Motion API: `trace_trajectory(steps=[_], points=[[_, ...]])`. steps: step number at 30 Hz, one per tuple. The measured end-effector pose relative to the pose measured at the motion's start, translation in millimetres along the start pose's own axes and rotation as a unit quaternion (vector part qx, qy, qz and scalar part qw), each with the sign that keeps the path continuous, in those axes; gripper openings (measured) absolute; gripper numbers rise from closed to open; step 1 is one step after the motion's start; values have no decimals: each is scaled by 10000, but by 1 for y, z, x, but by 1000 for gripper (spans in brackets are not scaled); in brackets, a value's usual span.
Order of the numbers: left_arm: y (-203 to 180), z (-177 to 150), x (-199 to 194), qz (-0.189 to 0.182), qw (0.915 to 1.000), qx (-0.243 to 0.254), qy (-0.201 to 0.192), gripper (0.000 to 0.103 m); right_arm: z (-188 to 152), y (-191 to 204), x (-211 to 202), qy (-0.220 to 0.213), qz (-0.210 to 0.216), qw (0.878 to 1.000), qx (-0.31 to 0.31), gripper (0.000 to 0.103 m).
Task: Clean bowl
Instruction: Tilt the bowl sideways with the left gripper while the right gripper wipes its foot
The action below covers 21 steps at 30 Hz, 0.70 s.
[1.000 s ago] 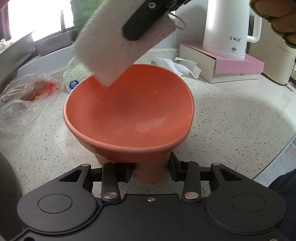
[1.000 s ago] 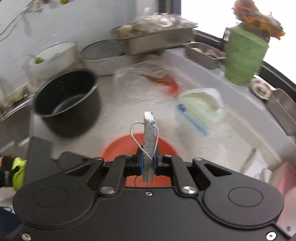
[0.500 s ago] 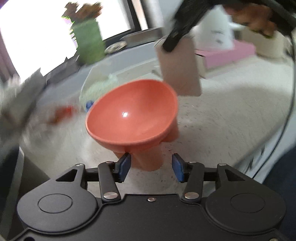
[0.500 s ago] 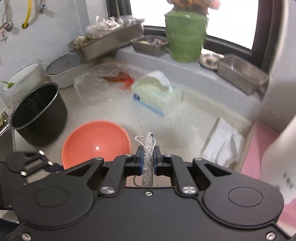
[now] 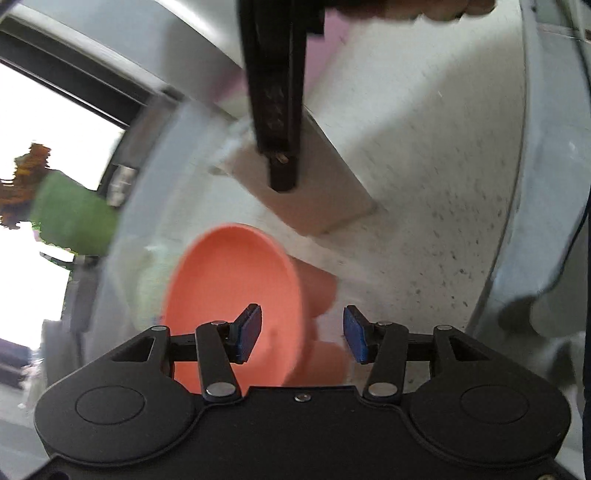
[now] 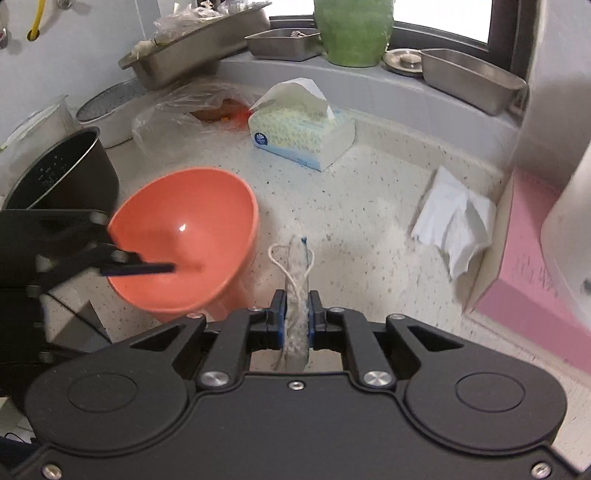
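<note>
The orange footed bowl (image 6: 184,236) stands on the speckled counter, left of centre in the right wrist view. In the left wrist view the bowl (image 5: 232,295) appears rolled sideways and blurred. My left gripper (image 5: 301,334) is open, its jaws straddling the bowl's rim; one finger (image 6: 140,267) reaches over the bowl's inside. My right gripper (image 6: 295,317) is shut on a grey sponge cloth (image 6: 297,273) with a string loop, held just right of the bowl. The cloth also shows in the left wrist view (image 5: 310,188), above the bowl.
A black cooker pot (image 6: 62,173) stands left of the bowl. A tissue box (image 6: 301,133) and plastic bag (image 6: 192,110) lie behind it. Crumpled tissue (image 6: 454,225), a pink box (image 6: 535,266) and a white kettle (image 6: 569,192) are at the right. A green vase (image 6: 354,33) and steel trays (image 6: 472,79) line the sill.
My left gripper let go of the bowl's foot, opened wider and rolled sideways, now straddling the rim. My right gripper carried the cloth from above the bowl down to its right side.
</note>
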<state>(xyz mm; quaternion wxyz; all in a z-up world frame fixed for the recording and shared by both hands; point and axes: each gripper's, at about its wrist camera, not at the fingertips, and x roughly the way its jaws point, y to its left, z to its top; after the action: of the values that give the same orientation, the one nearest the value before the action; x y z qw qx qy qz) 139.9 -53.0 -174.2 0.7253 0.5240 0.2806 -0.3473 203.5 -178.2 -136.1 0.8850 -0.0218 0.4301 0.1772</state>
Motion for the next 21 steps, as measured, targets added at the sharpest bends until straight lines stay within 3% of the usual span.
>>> trace_trajectory(steps=[3, 7, 11, 16, 18, 20, 21], points=[[9, -11, 6, 24, 9998, -182, -56, 12, -9, -3, -6, -108, -17, 9998, 176, 12], [26, -22, 3, -51, 9974, -670, -256, 10, -20, -3, -12, -234, -68, 9992, 328, 12], [53, -24, -11, -266, 9831, -1688, -649, 9, -21, 1, -18, -380, -153, 9985, 368, 12], [78, -26, -30, -677, 9509, -2806, -1118, 10, -2, 11, -45, -800, -51, 9967, 145, 12], [82, -34, -36, -849, 9286, -3380, -1278, 10, 8, 18, -58, -1013, -15, 9948, -80, 12], [81, -38, -40, -888, 9128, -3751, -1349, 10, 16, 24, -69, -1135, 121, 9931, -268, 12], [82, -49, -41, -952, 8954, -4112, -1416, 10, 20, 29, -74, -1190, 205, 9920, -366, 12]])
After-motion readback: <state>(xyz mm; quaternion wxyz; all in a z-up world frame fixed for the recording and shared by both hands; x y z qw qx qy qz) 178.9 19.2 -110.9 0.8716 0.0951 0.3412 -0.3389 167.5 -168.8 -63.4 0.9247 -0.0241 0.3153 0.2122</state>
